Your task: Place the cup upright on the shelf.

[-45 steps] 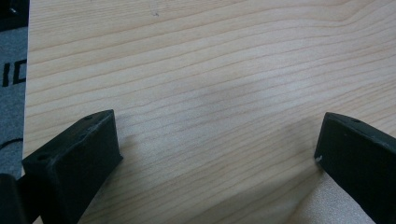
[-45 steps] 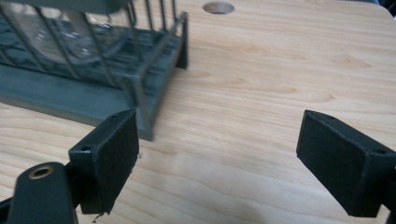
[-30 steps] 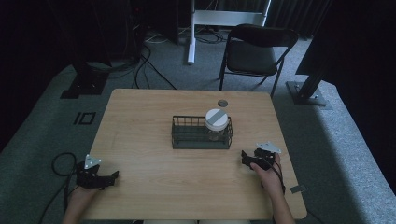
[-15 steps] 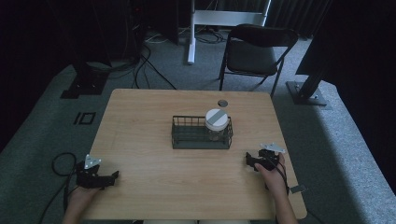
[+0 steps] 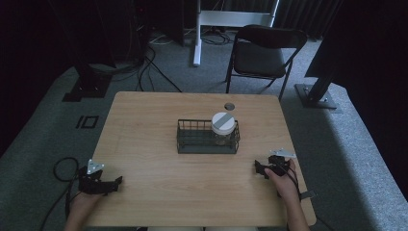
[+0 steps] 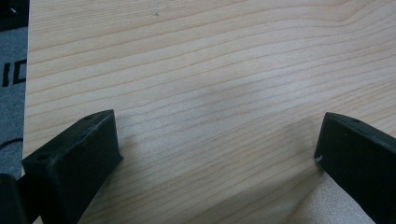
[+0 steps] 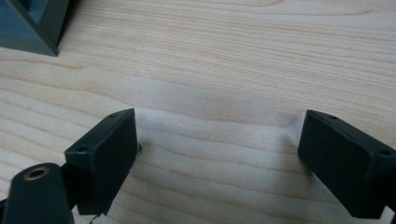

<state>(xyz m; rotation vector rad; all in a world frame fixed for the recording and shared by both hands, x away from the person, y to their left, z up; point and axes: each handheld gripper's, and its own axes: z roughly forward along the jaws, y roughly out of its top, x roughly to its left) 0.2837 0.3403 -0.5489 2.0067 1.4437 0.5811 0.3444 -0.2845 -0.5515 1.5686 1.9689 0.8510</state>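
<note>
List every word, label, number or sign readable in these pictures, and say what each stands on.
No text reads clearly.
Grey floor left of the table: a dark rectangular marking, with no legible letters.
The same floor marking at the left edge of the left claw view: cut-off dark strokes, not readable as a word.
Jar lid in the wire basket: a plain grey band, no print.
</note>
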